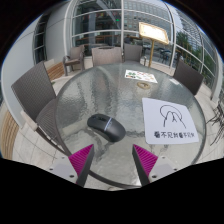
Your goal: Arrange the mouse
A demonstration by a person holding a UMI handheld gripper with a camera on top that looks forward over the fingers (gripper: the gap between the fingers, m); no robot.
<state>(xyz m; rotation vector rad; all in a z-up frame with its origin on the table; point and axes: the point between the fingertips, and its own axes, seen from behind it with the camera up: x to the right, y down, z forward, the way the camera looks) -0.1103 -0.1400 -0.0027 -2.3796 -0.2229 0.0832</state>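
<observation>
Gripper view: the tool (113,165) is hovering with its magenta-padded fingers (82,158) spread wide, gripping nothing. A dark grey oval computer mouse (104,125) is lying just ahead of the fingers on the round glass surface (90,95). A white printed paper sheet (167,119) is lying near the mouse. Chairs (35,90) are standing around the surface.

We are looking along the gripper (113,160), its jaws standing open with nothing between them. A dark mouse (105,125) is lying on the round glass bench (90,95), just ahead of the pink pads (82,157). Beside it, a white sheet (166,119) with a drawn outline is resting flat. Chairs (38,88) are standing around the bench.
</observation>
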